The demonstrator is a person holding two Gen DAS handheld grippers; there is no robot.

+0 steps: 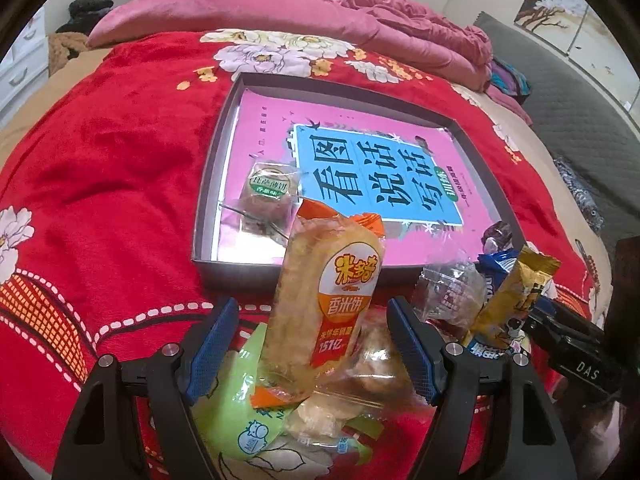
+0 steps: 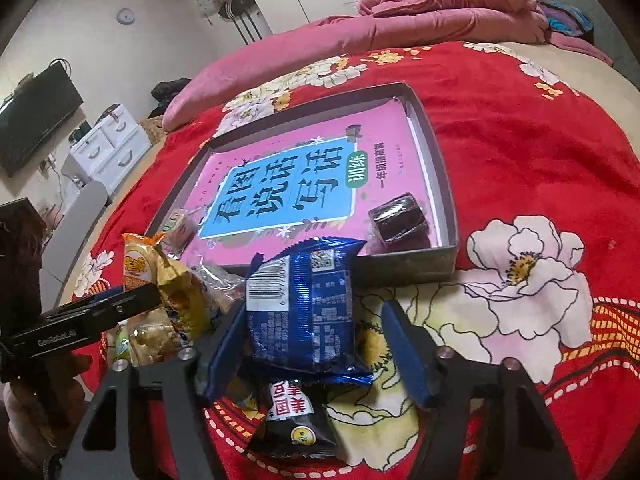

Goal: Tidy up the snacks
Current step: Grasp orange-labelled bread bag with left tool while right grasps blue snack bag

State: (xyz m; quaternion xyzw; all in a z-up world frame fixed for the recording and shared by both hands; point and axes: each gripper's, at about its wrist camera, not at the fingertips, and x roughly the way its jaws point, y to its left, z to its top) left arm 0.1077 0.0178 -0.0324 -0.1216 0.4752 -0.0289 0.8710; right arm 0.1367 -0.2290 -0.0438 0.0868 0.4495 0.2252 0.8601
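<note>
A shallow grey box [image 1: 208, 184] [image 2: 440, 184] lies on the red bed cover with a pink book in it. In it sit a small clear biscuit packet [image 1: 270, 192] at one near corner and a dark round-wrapped snack [image 2: 400, 218] at the other. My left gripper [image 1: 316, 344] is open around an orange rice-cracker packet [image 1: 328, 300], which stands on a pile of packets. My right gripper [image 2: 316, 344] is open around a blue packet [image 2: 304, 304], above a black packet [image 2: 294, 420]. A yellow packet [image 1: 516, 288] [image 2: 180, 300] lies between the grippers.
The snack pile, with a green packet [image 1: 236, 408] and clear wrappers [image 1: 448, 292], lies just before the box's near wall. Pink quilts [image 1: 280, 12] are heaped at the far end of the bed. White drawers [image 2: 108, 148] and a TV [image 2: 36, 120] stand left.
</note>
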